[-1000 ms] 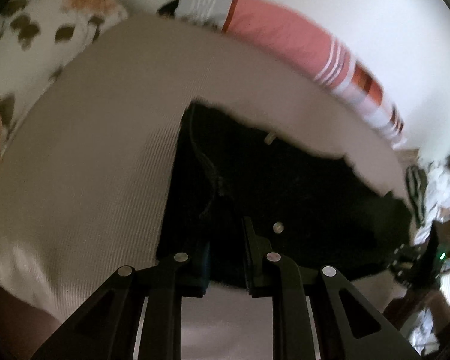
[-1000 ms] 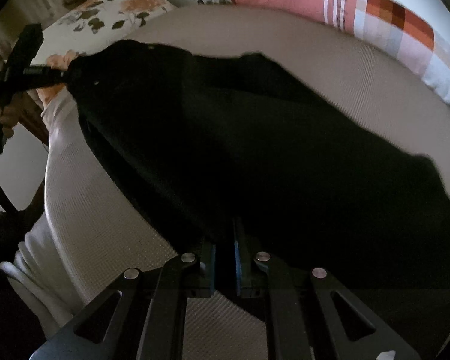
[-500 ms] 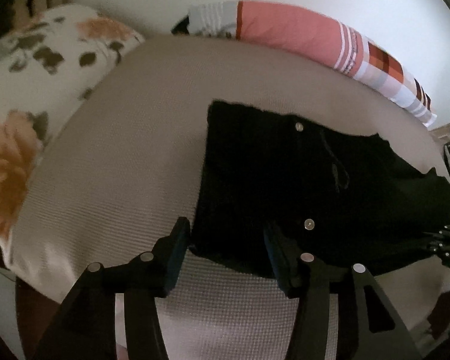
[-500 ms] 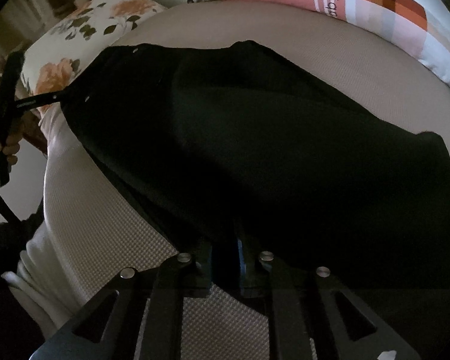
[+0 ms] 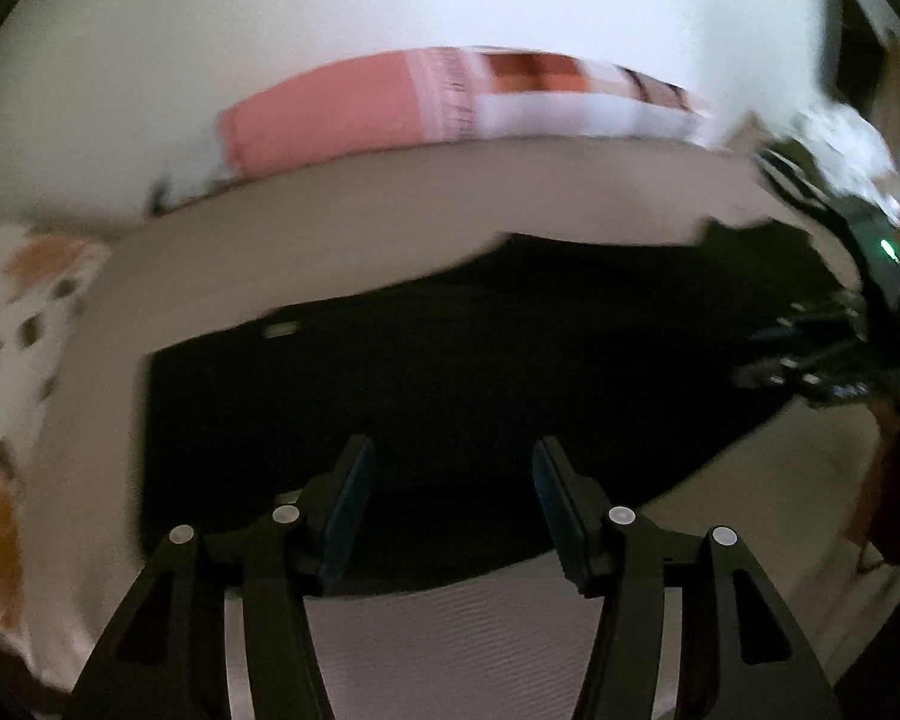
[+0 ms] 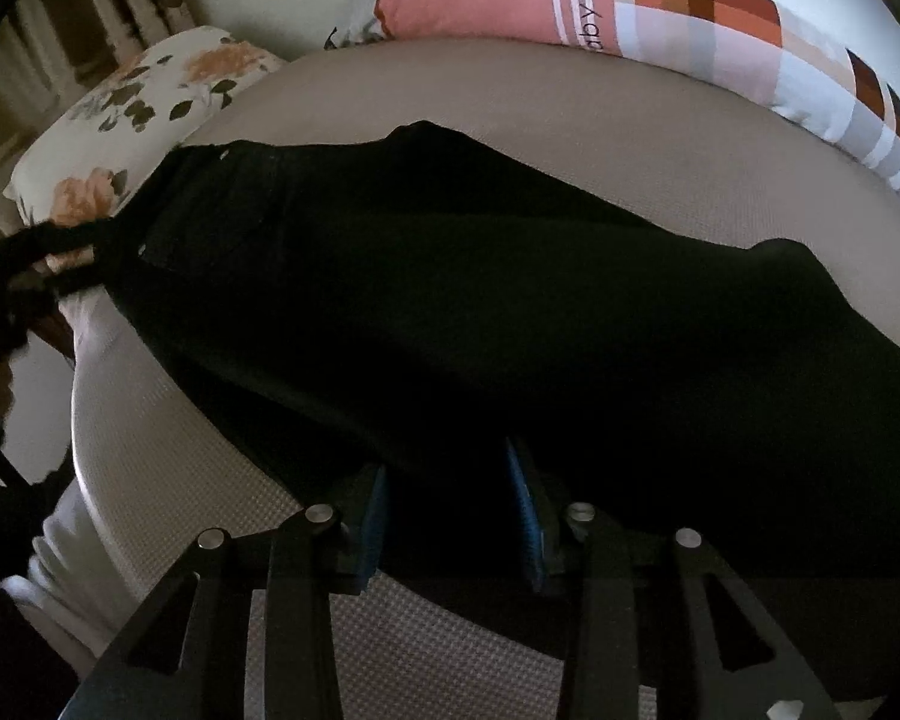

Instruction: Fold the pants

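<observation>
Now both the left gripper [image 5: 450, 492] and right gripper [image 6: 447, 510] have spread apart, releasing the black pants [image 6: 480, 312], lying flat toward twelve o'clock on the ribbed beige bedspread [image 6: 630, 120].

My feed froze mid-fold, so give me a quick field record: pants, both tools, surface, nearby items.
pants: black pants spread flat on the bed
surface: beige textured cover
left tool: open, over the pants' near edge, gripping nothing
right tool: open, straddling the near edge of the pants
nearby: floral pillow left, pink patchwork pillow behind
image quality: left view motion-blurred
</observation>
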`<state>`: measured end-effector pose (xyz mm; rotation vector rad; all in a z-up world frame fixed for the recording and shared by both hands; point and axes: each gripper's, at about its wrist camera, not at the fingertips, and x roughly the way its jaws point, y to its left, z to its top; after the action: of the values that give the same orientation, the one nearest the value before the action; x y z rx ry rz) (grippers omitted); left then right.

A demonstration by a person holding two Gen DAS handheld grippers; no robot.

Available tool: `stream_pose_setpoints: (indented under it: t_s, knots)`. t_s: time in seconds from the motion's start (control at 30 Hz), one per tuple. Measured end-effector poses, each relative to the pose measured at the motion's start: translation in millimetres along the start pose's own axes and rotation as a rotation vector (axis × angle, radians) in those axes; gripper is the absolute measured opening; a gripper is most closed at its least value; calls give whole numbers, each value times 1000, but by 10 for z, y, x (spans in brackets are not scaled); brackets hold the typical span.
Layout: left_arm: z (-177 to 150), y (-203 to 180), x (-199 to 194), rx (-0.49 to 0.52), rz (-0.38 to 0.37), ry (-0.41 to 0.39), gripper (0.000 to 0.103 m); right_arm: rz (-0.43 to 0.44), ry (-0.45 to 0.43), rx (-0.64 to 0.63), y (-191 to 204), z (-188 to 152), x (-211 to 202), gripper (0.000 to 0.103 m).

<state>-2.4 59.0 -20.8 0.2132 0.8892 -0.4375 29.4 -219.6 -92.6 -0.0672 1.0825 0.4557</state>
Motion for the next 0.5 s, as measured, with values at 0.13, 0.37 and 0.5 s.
stream_pose_setpoints:
  t_s: [0.13,0.37,0.5]
  knots:
    - [124,-474,194,127,-58,2,56,13,-15,26,-15,23,-20,35]
    - [276,-1101,541,273,-138,38,56,44,-27,55,-55,45,-41,35]
    - [325,-1366,717,317,-139,45,50,67,-26,65,-88,51,-59,35]
